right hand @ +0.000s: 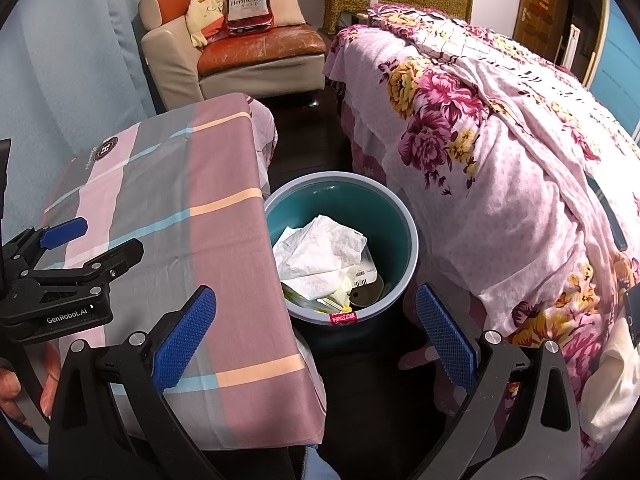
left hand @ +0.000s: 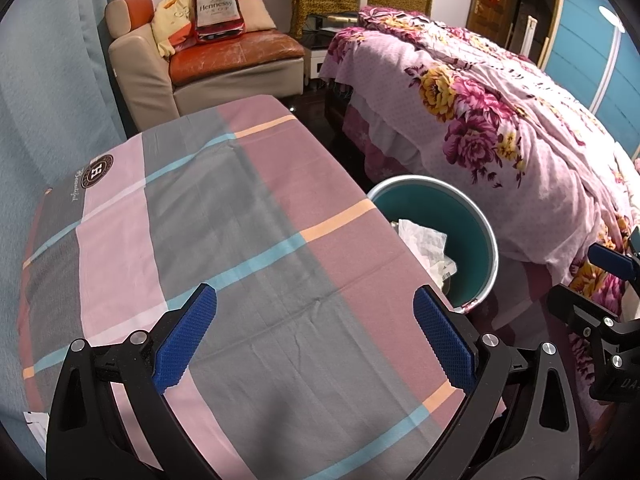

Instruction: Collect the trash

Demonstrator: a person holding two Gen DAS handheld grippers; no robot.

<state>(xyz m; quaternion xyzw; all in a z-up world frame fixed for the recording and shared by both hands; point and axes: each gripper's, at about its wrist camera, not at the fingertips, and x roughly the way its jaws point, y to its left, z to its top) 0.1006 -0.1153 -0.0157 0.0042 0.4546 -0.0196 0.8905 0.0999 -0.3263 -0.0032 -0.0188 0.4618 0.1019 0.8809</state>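
A round teal trash bin [right hand: 394, 216] stands on the dark floor between the table and the bed; its rim [left hand: 480, 216] also shows in the left wrist view. Inside lie crumpled white tissue [right hand: 320, 254], a labelled package [right hand: 366, 274] and yellowish scraps. My right gripper [right hand: 316, 336] hangs open above the bin's near edge and the table corner, with nothing between its fingers. My left gripper [left hand: 316, 340] is open over the bare plaid tablecloth [left hand: 240, 220], empty. The left gripper [right hand: 86, 238] also appears at the left of the right wrist view, held by a hand.
A bed with a pink floral quilt [right hand: 500, 140] fills the right side. An armchair [right hand: 256, 48] with cushions and a bottle-shaped pillow stands at the back. A blue curtain [left hand: 48, 100] hangs on the left. A narrow strip of floor [right hand: 312, 144] runs between table and bed.
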